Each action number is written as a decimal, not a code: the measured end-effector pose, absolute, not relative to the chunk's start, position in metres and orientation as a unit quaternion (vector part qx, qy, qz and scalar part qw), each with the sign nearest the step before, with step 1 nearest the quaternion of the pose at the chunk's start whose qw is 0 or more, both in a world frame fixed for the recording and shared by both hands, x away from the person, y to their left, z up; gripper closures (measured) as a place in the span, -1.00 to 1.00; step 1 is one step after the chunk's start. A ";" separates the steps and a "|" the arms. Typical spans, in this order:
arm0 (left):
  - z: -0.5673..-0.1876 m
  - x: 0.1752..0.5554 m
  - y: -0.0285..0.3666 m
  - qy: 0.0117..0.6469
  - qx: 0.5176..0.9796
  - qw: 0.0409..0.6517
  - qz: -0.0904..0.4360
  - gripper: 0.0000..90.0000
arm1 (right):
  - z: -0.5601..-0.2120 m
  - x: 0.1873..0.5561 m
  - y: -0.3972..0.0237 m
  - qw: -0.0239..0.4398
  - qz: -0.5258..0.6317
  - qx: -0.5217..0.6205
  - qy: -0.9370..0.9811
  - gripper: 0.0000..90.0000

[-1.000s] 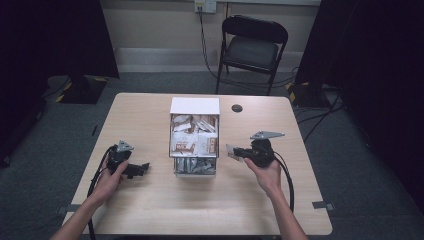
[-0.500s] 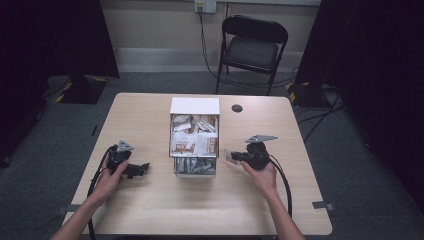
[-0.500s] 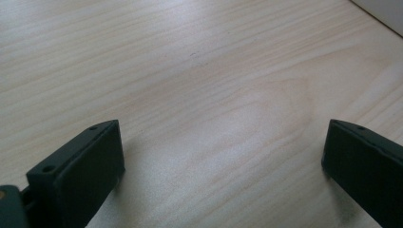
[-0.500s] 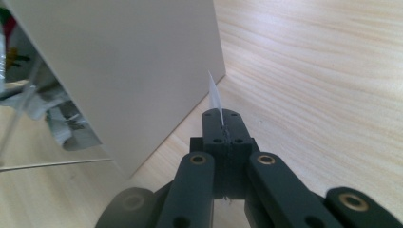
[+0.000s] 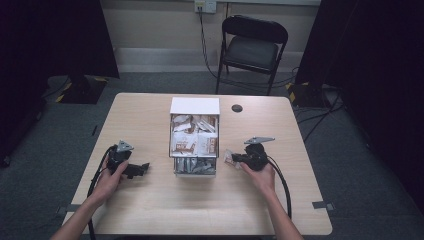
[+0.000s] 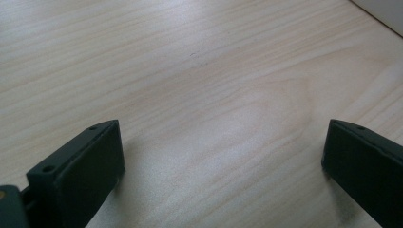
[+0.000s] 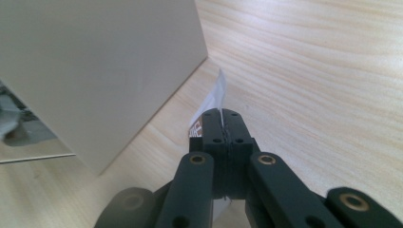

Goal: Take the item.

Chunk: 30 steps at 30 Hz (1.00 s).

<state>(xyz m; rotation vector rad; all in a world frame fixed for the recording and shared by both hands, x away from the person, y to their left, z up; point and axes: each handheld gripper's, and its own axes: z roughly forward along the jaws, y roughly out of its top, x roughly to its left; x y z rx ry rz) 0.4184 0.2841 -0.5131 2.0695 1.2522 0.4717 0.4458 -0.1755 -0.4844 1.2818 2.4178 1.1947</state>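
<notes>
Lowered right gripper [image 5: 235, 159], packet [image 5: 229, 158] clamped.

I see a thin white packet [image 7: 215, 102] with brown print, edge-up, just right of the white box [image 5: 194, 136].

A box [image 5: 194, 106] of packets [image 5: 192, 142] sits mid-bench [image 5: 150, 210], a folding chair [image 5: 254, 47] behind, one gripper either side of the box

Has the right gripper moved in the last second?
Yes. The right gripper, shut on a packet, has come down and nearer the person, measured against the box.
</notes>
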 end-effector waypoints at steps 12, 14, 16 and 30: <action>-0.513 0.418 0.284 0.479 0.792 0.332 0.181 -1.00 | -0.493 0.451 -0.174 0.083 0.389 0.440 0.805 0.83; -0.513 0.418 0.284 0.479 0.792 0.332 0.181 -1.00 | -0.493 0.451 -0.175 0.088 0.385 0.443 0.805 0.73; -0.513 0.418 0.284 0.479 0.792 0.332 0.181 -1.00 | -0.494 0.451 -0.175 0.089 0.383 0.442 0.807 0.72; -0.513 0.418 0.284 0.479 0.792 0.332 0.181 -1.00 | -0.490 0.453 -0.182 0.104 0.398 0.470 0.781 -0.21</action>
